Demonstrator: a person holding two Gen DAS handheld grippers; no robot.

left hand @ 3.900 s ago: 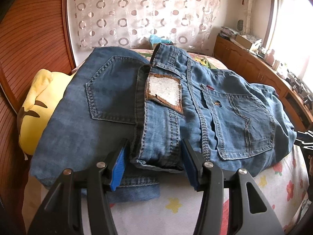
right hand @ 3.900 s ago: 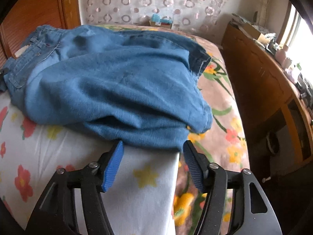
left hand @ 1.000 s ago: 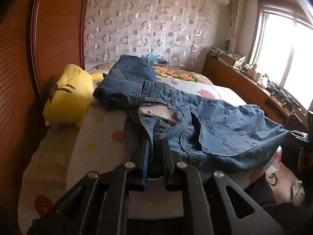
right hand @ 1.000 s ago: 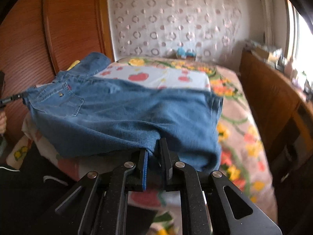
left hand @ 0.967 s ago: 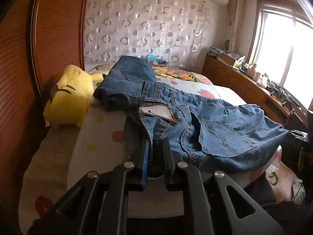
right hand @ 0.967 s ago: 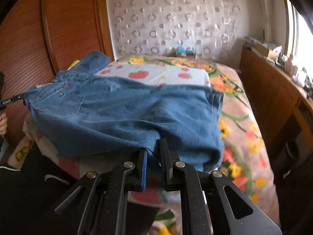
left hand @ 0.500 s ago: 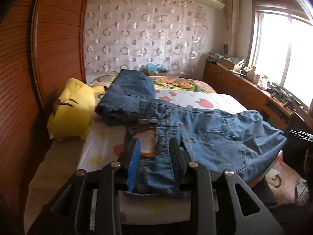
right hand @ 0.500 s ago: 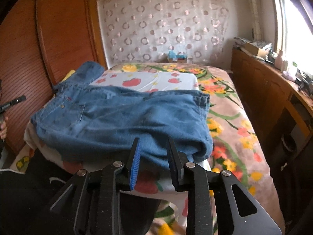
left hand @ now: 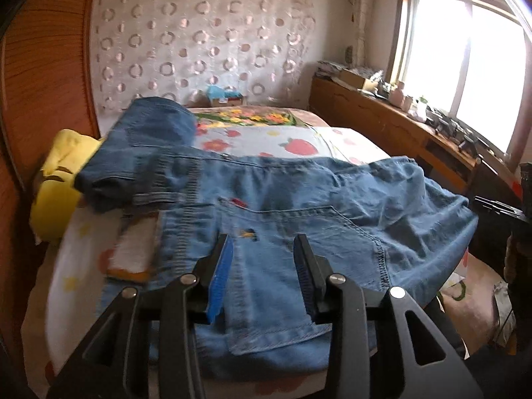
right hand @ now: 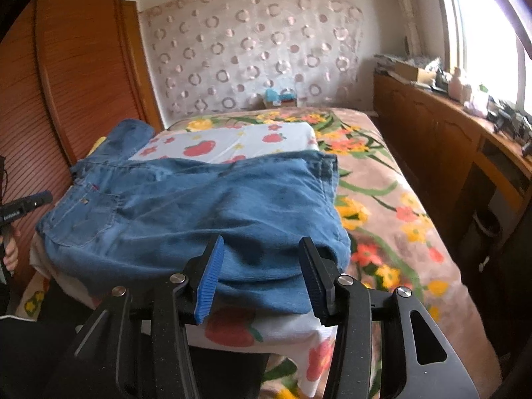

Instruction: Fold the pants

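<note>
The jeans [left hand: 299,199] lie across the near part of the bed [right hand: 382,179], filling the centre and lower half of the left wrist view and the centre-left of the right wrist view; they appear doubled at least once, with the waistband and back pocket toward the left of the right wrist frame and a hemmed edge at centre right; part of the denim hangs over the mattress edge at the bottom of both frames.

The left gripper [left hand: 262,259] sits at the bottom centre of its view, its jaws opening, released, with the blue pads standing clear either side of the pocket area and pressing on nothing; the right gripper [right hand: 259,262] is likewise at the bottom centre of its frame, jaws opening, with a lip of the folded cloth lying between them but not pinched.

A second denim bundle [left hand: 139,153], already compact, rests in the upper left of the left wrist view beside a yellow plush toy [left hand: 60,179].

Judged from this, the first fold looks laid down and let go; what seems left is smoothing the wrinkles, pulling the overhanging edge onto the bed, and at least one more fold to bring the jeans to a compact stack; the loose hanging edge could slip down if left.
</note>
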